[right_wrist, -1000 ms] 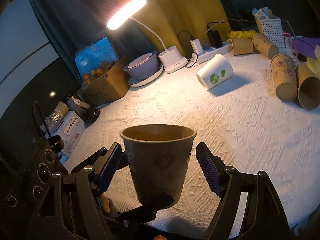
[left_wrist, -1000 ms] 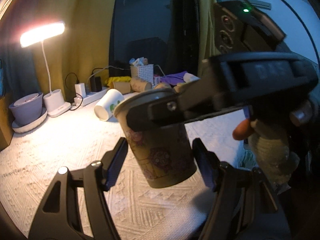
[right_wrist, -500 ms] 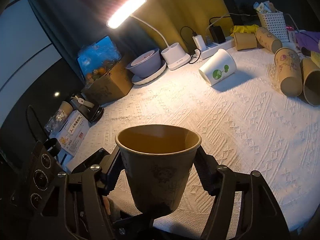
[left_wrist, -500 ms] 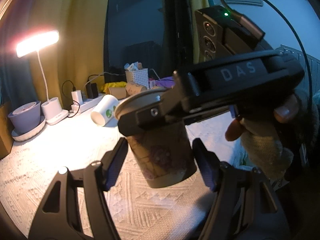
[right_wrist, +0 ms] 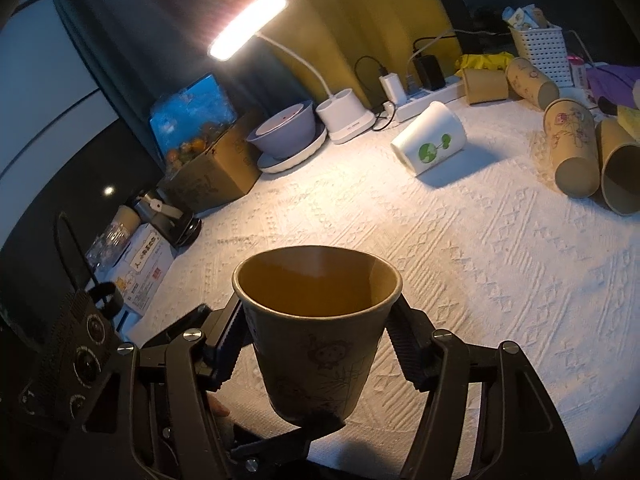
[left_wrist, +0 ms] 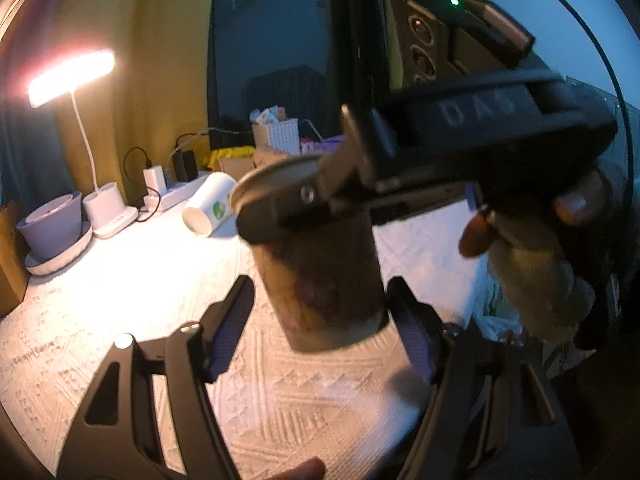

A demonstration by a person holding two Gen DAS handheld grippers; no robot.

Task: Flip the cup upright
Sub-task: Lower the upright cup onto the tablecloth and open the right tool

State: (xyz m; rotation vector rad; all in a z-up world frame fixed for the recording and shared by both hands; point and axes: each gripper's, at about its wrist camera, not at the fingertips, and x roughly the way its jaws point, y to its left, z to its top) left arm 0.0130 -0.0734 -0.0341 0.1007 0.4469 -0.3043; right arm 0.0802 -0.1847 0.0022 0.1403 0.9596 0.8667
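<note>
A lit white desk lamp (right_wrist: 256,24) stands beside a lilac bowl on a white plate (right_wrist: 286,130). A white paper cup with a green print (right_wrist: 430,140) lies on its side on the white textured tablecloth (right_wrist: 500,280). Behind, a white power strip (right_wrist: 424,98) and a white lattice basket (right_wrist: 540,48).

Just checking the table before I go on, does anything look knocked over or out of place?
Yes. A white cup lies on its side near the power strip, and several brown paper cups lie tipped over at the table's right edge. The brown cup held between the right gripper fingers is upright, mouth up. No spill shows.
</note>
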